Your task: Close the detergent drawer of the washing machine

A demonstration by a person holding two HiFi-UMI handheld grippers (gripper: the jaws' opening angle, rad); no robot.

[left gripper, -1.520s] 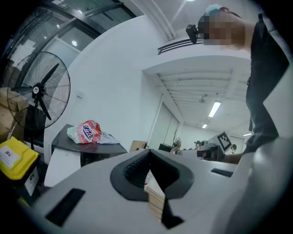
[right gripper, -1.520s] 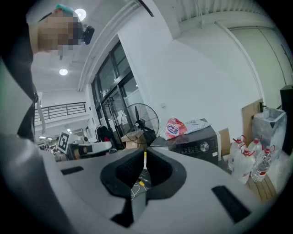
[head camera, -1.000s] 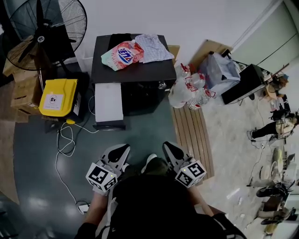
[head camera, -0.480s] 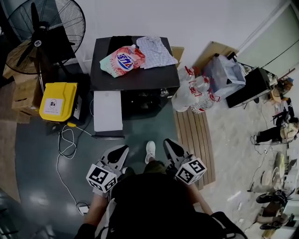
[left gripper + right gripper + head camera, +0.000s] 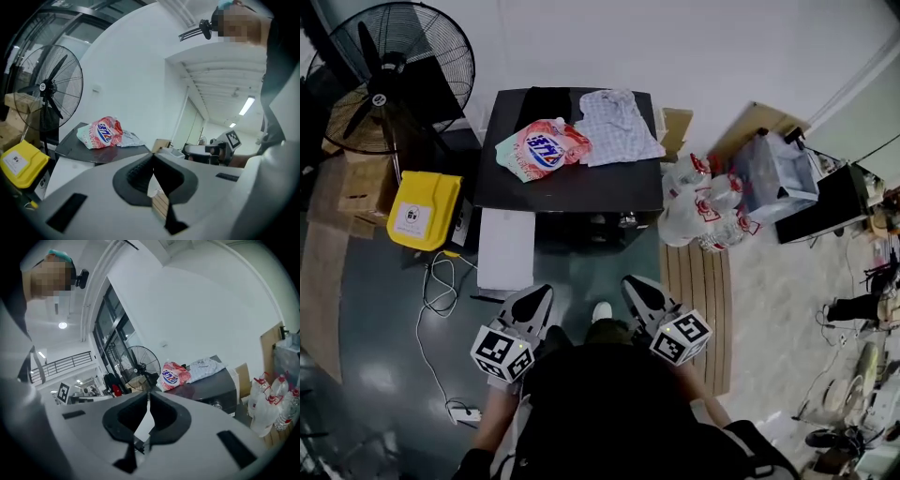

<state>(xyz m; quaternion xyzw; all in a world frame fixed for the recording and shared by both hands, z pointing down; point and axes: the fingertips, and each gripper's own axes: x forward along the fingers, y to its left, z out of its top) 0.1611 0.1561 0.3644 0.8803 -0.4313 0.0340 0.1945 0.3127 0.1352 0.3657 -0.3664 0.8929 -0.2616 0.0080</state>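
Note:
The black-topped washing machine stands ahead of me against the wall. Its white detergent drawer sticks out of the front at the left. A red and white detergent bag and a folded cloth lie on the top. My left gripper hovers just short of the drawer's front end, jaws shut and empty. The right gripper hangs level with it, in front of the machine's right half, also shut on nothing. The bag shows beyond the left gripper. Past the right gripper the bag shows too.
A big floor fan and a yellow box stand left of the machine. White cables and a power strip lie on the floor at the left. Water bottles and a wooden slat mat are on the right.
I have stepped toward the machine. Both grippers have come forward with me, and the drawer's front end now lies close to the left gripper. Both stay shut.

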